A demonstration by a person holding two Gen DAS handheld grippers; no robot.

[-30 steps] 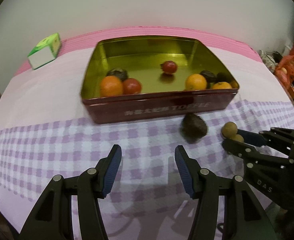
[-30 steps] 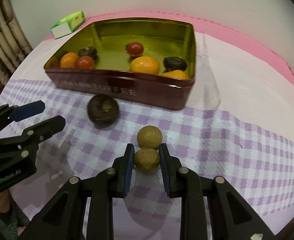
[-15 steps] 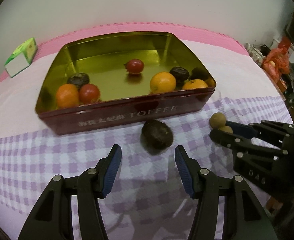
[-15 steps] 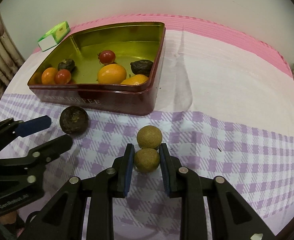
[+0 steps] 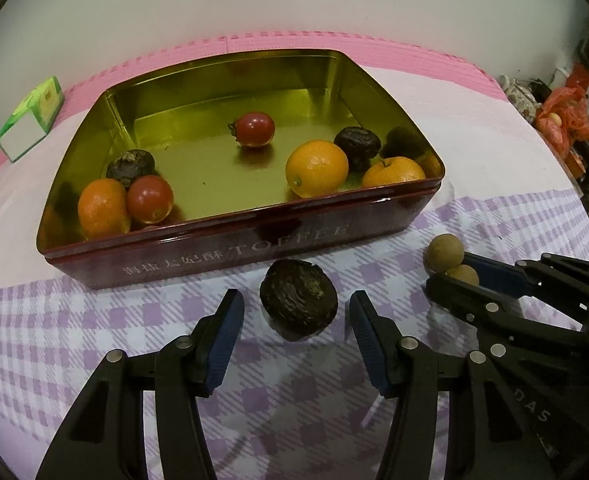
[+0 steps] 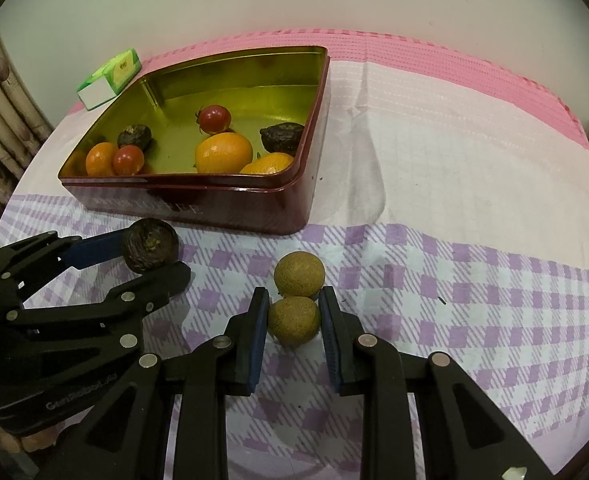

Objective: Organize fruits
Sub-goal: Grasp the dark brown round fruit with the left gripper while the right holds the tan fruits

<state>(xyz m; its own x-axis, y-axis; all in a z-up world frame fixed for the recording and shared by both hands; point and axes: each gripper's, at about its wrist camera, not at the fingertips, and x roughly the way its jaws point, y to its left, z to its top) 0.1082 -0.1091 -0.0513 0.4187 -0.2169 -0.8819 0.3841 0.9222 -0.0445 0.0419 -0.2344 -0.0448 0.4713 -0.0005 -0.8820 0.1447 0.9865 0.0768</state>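
Three oranges (image 5: 316, 168), two tomatoes (image 5: 256, 129), two longans (image 6: 299, 273).

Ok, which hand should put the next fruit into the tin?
Right, probably. The right tongs are already shut on a brown round fruit, ready to lift to the toffee tin. The left tongs are open around the dark wrinkled fruit.

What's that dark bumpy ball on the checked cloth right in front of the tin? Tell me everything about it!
The dark brown, wrinkled round fruit has a rough, dull skin with small pale flecks and a dented top. It looks whole. It lies on the purple-and-white checked tablecloth, just outside the front wall of the dark red toffee tin. It sits between the blue-padded fingers of the open left gripper, with gaps showing on both sides in the left wrist view.
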